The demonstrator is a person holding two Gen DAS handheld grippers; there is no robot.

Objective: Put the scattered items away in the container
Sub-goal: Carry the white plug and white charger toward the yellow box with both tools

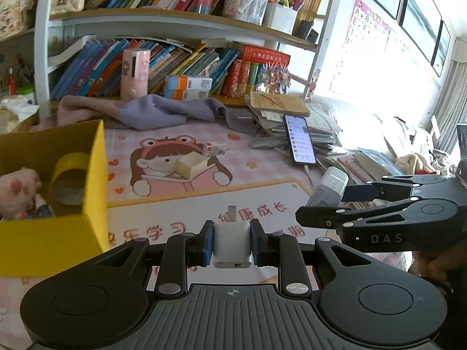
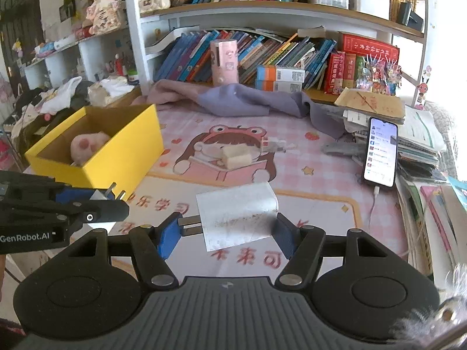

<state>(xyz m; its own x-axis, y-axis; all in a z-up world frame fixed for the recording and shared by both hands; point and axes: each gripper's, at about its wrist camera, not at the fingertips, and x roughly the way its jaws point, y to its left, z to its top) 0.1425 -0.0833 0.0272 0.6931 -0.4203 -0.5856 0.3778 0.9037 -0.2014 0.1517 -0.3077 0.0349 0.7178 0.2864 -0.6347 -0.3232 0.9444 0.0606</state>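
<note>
Left gripper [image 1: 232,240]: black linkage arms, blue pads, silver pivot screws, ribbed grey base, crosshair mark, "GenRobot.AI" lettering. Right gripper [image 2: 226,230]: matching build, "DAS" lettering on its side.

Yellow box, pink mat, white chargers

The box [image 2: 122,145] is bright yellow outside and brown inside; the desk mat [image 2: 321,175] is pink-and-white check with a cartoon girl in a frog hood. Both chargers [image 1: 232,240] [image 2: 238,214] are white, the larger smudged grey, between blue pads [image 1: 207,242] on black grippers. The crumpled cloth [image 2: 233,99] is lilac and dusty pink.
</note>
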